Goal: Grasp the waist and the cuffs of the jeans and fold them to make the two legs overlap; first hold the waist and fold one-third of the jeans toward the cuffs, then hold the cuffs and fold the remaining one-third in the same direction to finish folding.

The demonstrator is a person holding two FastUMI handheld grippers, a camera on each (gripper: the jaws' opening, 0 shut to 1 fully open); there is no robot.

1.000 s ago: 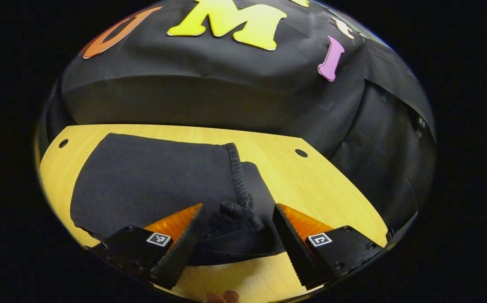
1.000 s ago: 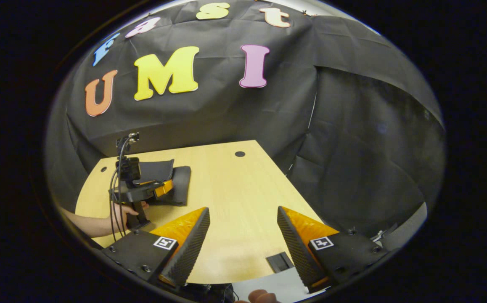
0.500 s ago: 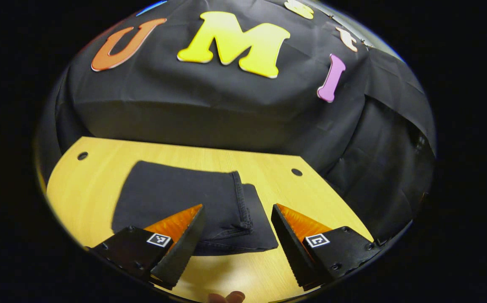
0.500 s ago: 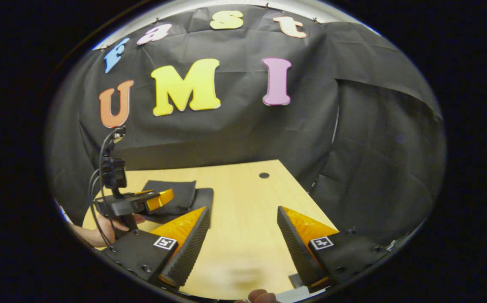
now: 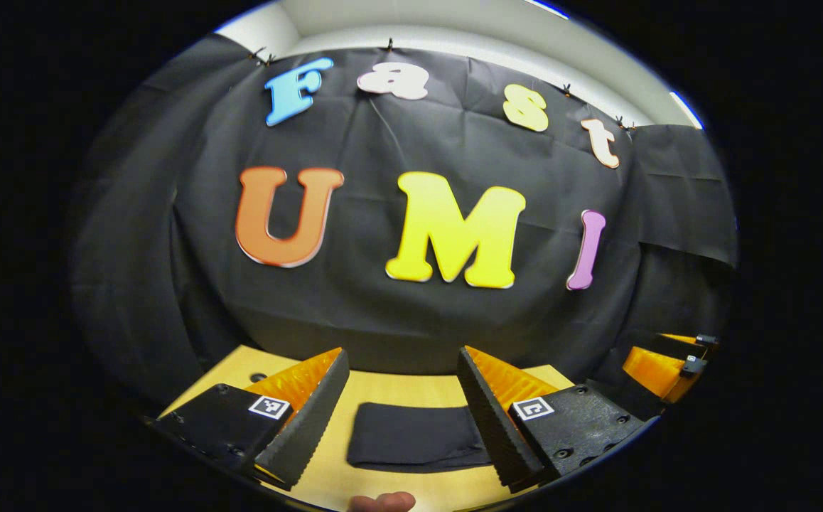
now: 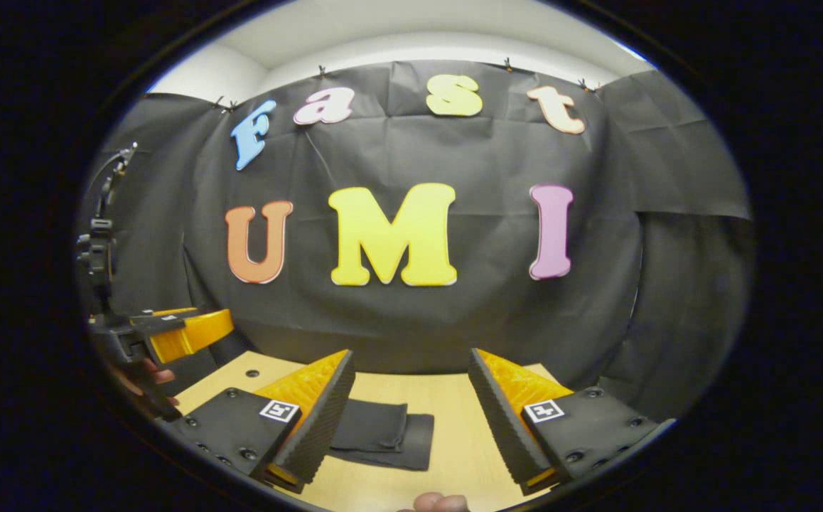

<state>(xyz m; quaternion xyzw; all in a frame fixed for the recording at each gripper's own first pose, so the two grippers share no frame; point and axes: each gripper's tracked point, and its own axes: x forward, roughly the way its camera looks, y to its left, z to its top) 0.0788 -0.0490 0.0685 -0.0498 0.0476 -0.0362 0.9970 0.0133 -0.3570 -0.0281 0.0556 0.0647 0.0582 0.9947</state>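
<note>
Pale wooden desk [image 5: 397, 387] against black cloth wall [image 5: 397, 313]; white ceiling strip above. One pair of jeans [image 5: 415, 444], folded into a flat dark bundle on the desk. Two grippers: left gripper [image 5: 401, 419] jaws apart, empty; right gripper [image 6: 411, 419] likewise. Right gripper view adds a hand [image 6: 143, 373] holding the left gripper.

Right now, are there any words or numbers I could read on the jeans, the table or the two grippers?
On the jeans: none.
On the table: none.
On the left gripper: a small square tag with a black-and-white pattern, not readable as letters or numbers.
On the right gripper: the same kind of patterned tag, with no readable word either.
</note>
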